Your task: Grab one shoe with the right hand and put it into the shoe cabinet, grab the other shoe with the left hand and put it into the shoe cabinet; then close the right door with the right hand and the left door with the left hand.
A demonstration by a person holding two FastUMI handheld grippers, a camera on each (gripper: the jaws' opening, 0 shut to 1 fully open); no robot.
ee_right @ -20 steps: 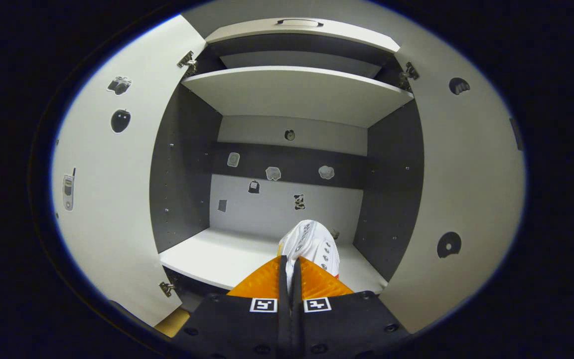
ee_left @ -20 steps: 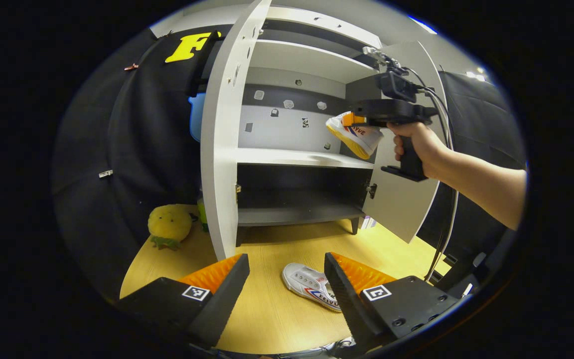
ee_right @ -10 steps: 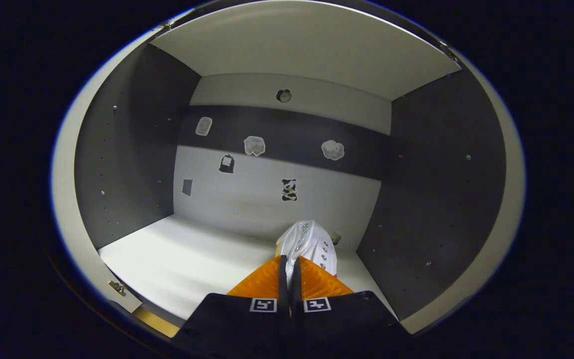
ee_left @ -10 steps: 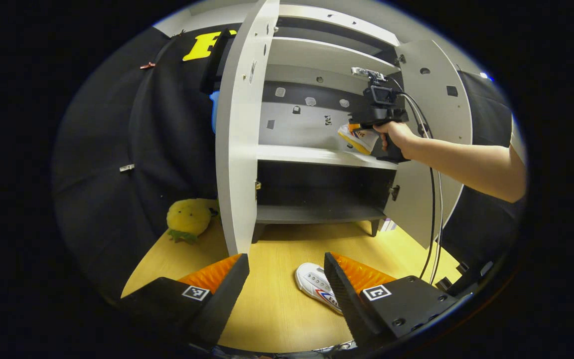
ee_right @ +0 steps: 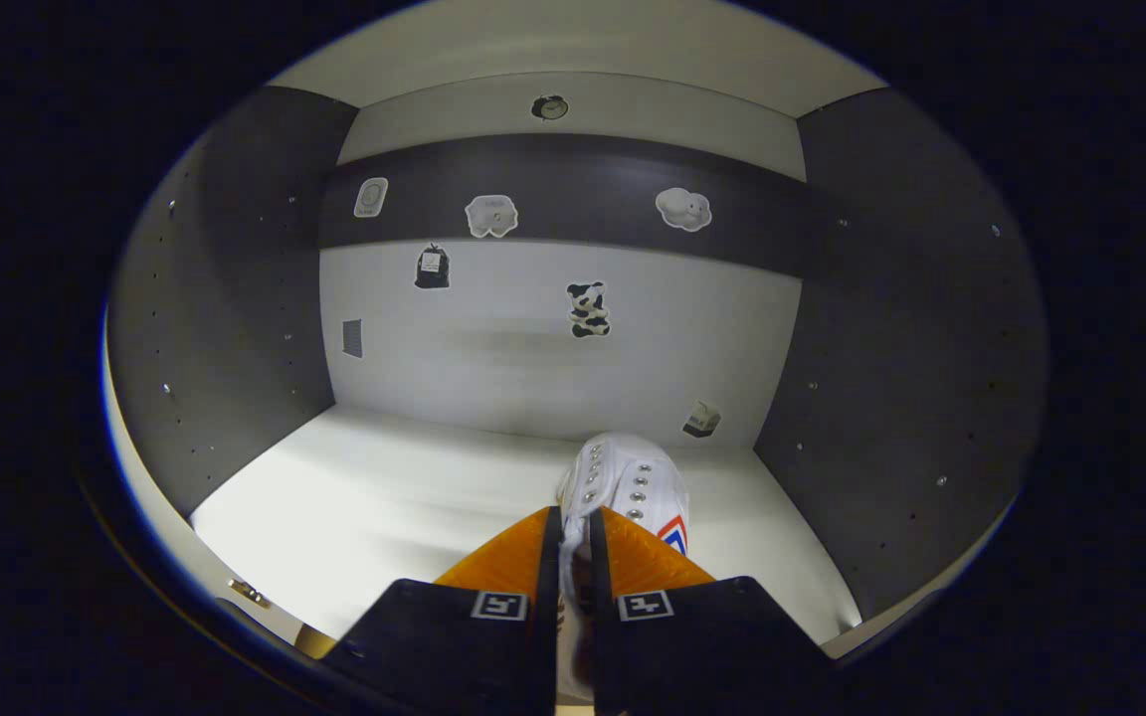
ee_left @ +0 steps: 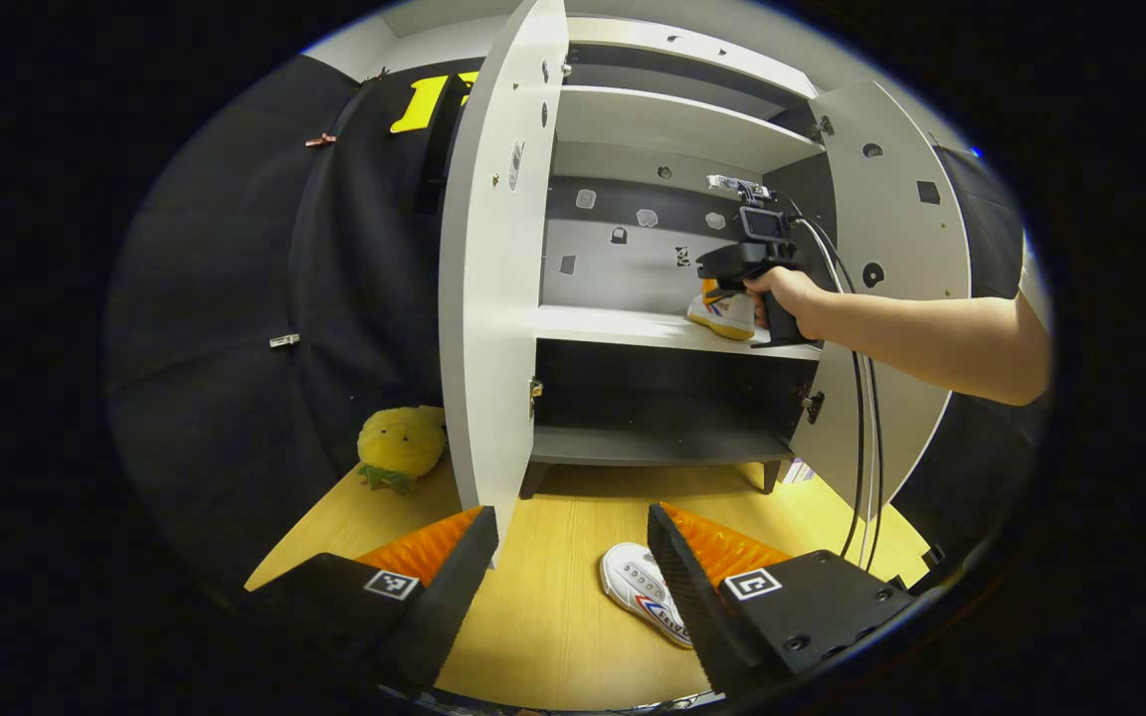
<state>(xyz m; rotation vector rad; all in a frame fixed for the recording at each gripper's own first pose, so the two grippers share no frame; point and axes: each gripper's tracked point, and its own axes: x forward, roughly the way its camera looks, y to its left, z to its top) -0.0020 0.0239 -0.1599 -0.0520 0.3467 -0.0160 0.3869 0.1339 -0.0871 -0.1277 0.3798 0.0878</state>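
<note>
A yellow plush toy [ee_left: 401, 445] lies left of the open white-and-grey shoe cabinet [ee_left: 493, 298], whose left door [ee_left: 496, 328] hides part of the interior. The left hand-held gripper [ee_left: 573, 577] hangs released over the wooden desk [ee_left: 553, 617], its finger covering part of the second white canvas shoe [ee_left: 641, 589]. The right hand-held gripper [ee_right: 573, 527], clenched on the first white canvas shoe [ee_right: 628, 482], holds it on the cabinet's middle shelf [ee_right: 384, 497], hiding its heel.

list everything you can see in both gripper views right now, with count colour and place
shoe in the cabinet: 1, white with a yellow sole, on the middle shelf at its right end, pinched by the right gripper
shoe on the floor: 1, white with red and blue marks, in front of the cabinet, between the left gripper's fingers in the left gripper view
shoe cabinet: 1, white shelves with dark grey inner walls, both doors open
stickers: several, on the cabinet's back wall and doors
plush toy: 1, yellow, on the floor left of the cabinet
floor: light wood
right gripper: 1, inside the cabinet, shut on the shoe
left gripper: 1, open, above the floor
hand: 1, gripping the right gripper's handle
</note>
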